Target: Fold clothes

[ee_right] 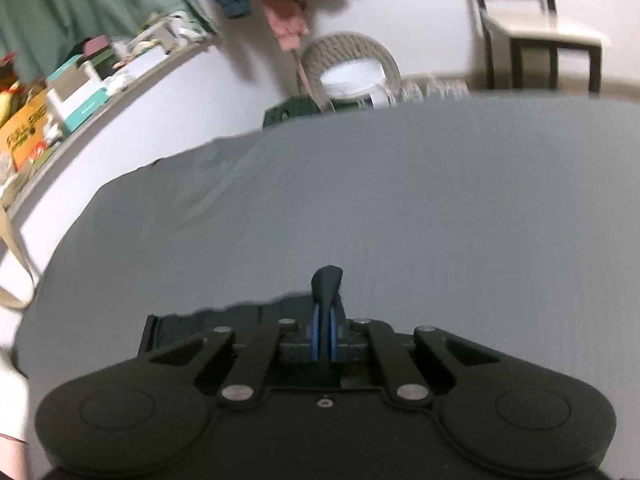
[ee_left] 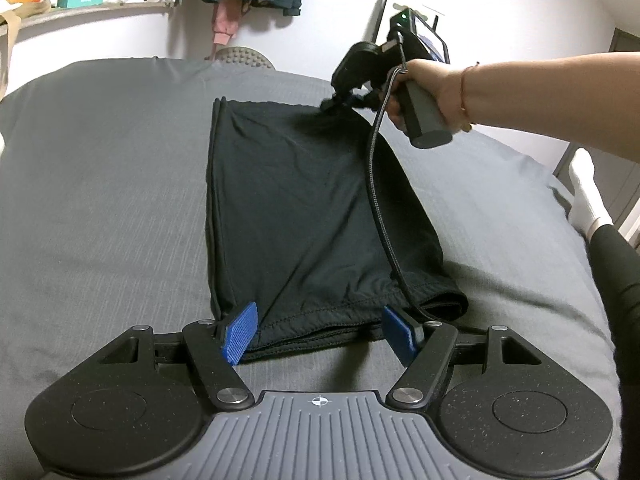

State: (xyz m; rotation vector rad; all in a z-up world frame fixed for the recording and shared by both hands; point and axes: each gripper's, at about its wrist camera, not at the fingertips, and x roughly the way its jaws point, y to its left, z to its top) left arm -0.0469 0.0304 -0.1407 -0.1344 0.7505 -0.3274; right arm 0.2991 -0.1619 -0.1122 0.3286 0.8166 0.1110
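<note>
one black garment (ee_left: 304,208), two claws (ee_left: 320,330)

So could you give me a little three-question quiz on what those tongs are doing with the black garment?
1. True or false: the left tongs are clamped shut on the black garment.
2. What do the right tongs pinch?
A) grey bedcover
B) a bit of the garment's far edge
C) nothing
3. Fill in: the garment lies on the ____.

Key: 1 false, the blue pads stand wide apart at the near hem; 2 B; 3 bedcover.
</note>
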